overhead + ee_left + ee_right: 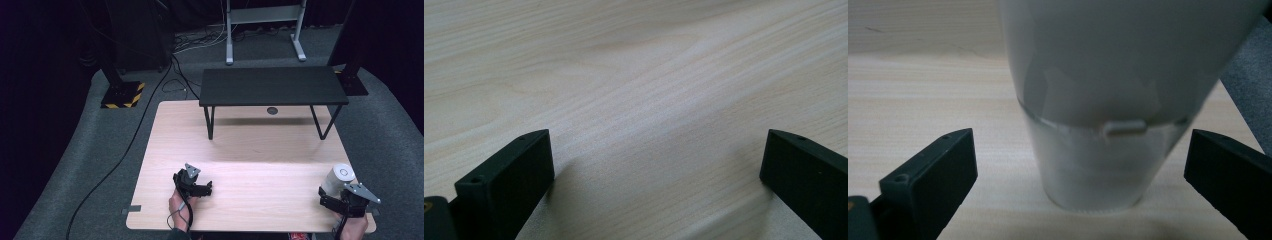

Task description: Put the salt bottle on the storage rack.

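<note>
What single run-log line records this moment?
left gripper: open, over bare table | right gripper: open, jaws either side of white cup, not closed

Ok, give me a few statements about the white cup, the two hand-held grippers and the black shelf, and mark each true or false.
1. The white cup stands upright on the wooden table. True.
2. The right hand-held gripper is shut on the cup. False: its jaws stand open on either side of it, apart from it.
3. The left hand-held gripper is open over bare tabletop. True.
4. The cup sits on the black shelf. False: it stands near the table's right front corner.
</note>
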A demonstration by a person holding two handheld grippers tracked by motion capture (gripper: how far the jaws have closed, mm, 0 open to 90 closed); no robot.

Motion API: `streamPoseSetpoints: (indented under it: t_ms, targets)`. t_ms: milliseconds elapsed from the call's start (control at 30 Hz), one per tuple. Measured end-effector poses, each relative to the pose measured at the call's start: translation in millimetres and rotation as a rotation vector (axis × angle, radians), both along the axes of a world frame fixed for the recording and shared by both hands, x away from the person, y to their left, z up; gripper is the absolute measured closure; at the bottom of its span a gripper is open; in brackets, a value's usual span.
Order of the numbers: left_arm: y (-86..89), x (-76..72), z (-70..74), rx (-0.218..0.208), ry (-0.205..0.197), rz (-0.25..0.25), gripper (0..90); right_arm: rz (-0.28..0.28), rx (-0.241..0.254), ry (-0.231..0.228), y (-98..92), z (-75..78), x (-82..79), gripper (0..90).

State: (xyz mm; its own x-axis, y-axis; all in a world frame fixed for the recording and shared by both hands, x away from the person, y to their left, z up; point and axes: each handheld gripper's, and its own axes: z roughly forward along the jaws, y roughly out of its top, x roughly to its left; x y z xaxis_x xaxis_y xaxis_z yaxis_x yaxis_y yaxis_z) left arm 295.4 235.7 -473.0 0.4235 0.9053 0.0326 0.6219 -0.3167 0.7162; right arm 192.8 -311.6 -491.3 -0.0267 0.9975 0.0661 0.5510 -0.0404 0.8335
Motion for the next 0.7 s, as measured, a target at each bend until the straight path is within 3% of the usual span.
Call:
streamPoseSetpoints:
  t_ms: [100,133,167,233,700]
  targets:
    - [0.0,0.0,0.0,-0.001,0.0,0.0,0.2,-0.005,0.001,-0.015,0.8,-1.4,2.3,2.2]
    - [0.0,0.0,0.0,0.0,0.0,0.0,0.2,-0.051,-0.003,-0.053,7.5,-5.9,-2.0,27.2]
    - [0.0,0.0,0.0,0.0,0.0,0.0,0.2,-0.068,0.004,-0.078,9.2,-9.3,-5.2,28.0]
    - [0.1,0.1,0.0,-0.001,0.0,0.0,0.2,-0.081,-0.031,-0.097,16.5,-12.5,-7.9,28.9]
    - [0.4,0.4,0.0,-0.002,0.002,0.0,0.2,-0.057,-0.04,-0.088,17.8,-8.3,-10.5,29.1]
